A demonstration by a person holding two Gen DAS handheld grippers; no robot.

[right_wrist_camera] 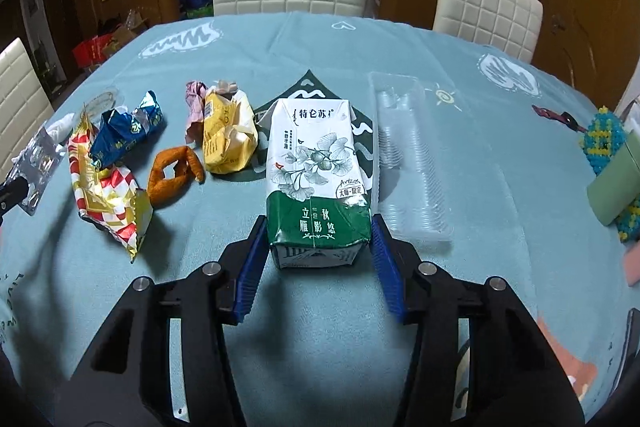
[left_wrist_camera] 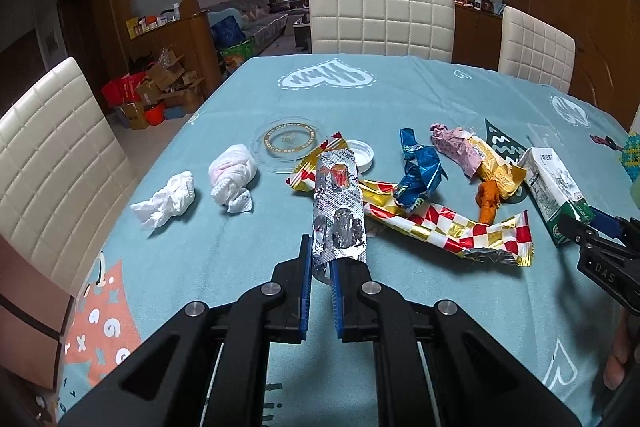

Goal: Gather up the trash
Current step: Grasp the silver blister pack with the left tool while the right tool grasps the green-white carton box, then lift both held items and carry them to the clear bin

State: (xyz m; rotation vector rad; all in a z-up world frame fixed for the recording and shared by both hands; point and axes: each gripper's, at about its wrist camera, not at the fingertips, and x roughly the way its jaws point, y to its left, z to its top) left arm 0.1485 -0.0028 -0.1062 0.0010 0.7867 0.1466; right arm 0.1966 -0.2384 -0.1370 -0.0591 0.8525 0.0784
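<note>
- Right, the left claw [left_wrist_camera: 320, 263] was clenched on the near end of a silver blister pack [left_wrist_camera: 339, 207], which stuck out ahead of the blue pads and stood lifted over the teal bench [left_wrist_camera: 248, 259].
- Over on the other side, the right claw [right_wrist_camera: 318, 247] straddled the milk carton [right_wrist_camera: 318, 179], one blue pad [right_wrist_camera: 256, 259] on each side of its green lower end. No earlier picture to go by, and whether the pads pressed the carton or stood just off it I could not tell.
- The carton lay flat on the bench, white top pointing away, green end nearest the claw.
- Beside it on the right lay a clear plastic tray [right_wrist_camera: 408, 163], close to the right pad.
- Left of the carton sat a crumpled yellow wrapper [right_wrist_camera: 228, 139] with a pink wrapper [right_wrist_camera: 194, 107] touching it behind, then an orange scrap [right_wrist_camera: 172, 179] twisted into a loop.
- Further left: a blue foil wrapper [right_wrist_camera: 128, 131] lying on top of the red, white and gold checked wrapper [right_wrist_camera: 108, 195].
- From the left wrist view, two wads of white tissue [left_wrist_camera: 168, 201] lay apart on the left side, near a clear round lid [left_wrist_camera: 286, 143] and a small white cap [left_wrist_camera: 362, 155].
- Cream padded chairs [left_wrist_camera: 380, 15] stood around the far edge of the bench.
</note>
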